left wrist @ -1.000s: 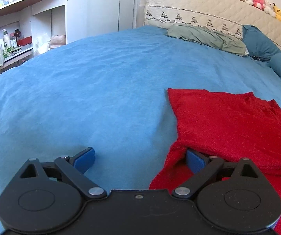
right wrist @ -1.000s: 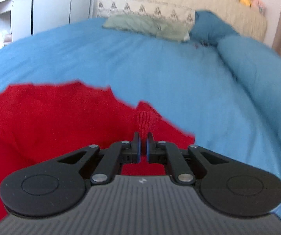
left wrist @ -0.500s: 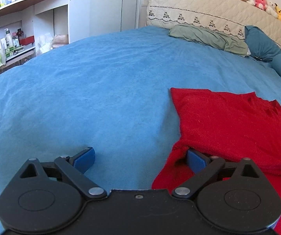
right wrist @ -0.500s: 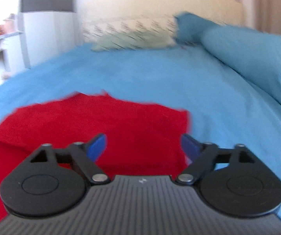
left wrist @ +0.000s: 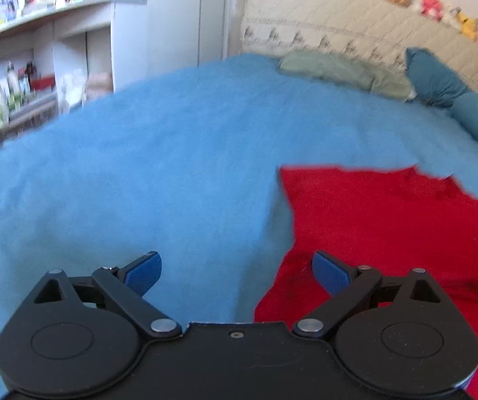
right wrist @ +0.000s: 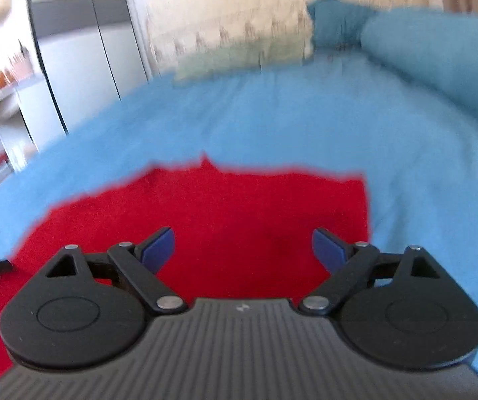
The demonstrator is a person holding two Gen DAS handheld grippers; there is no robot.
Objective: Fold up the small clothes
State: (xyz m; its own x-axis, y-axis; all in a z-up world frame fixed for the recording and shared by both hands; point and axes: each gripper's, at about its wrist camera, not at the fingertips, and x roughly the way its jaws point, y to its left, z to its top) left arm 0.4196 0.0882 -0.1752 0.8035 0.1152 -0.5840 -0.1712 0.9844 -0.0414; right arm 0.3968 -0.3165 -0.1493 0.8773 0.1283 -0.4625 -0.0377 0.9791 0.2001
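The left tool (left wrist: 237,266) hovers with its jaws apart, straddling the red garment's (left wrist: 389,220) left edge at 5 o'clock, likely so one pad can slip under that edge for the next fold. The garment lies flat on the blue bed (left wrist: 159,173), a good base for folding. The right tool (right wrist: 243,246) hangs over the cloth's middle, jaws wide and holding nothing.

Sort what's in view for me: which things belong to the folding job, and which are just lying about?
Job:
red garment
left tongs, open
right tongs, open
blue bedspread it lies on

Lying about:
green cloth by the headboard
blue pillow
plush toys
cluttered shelves
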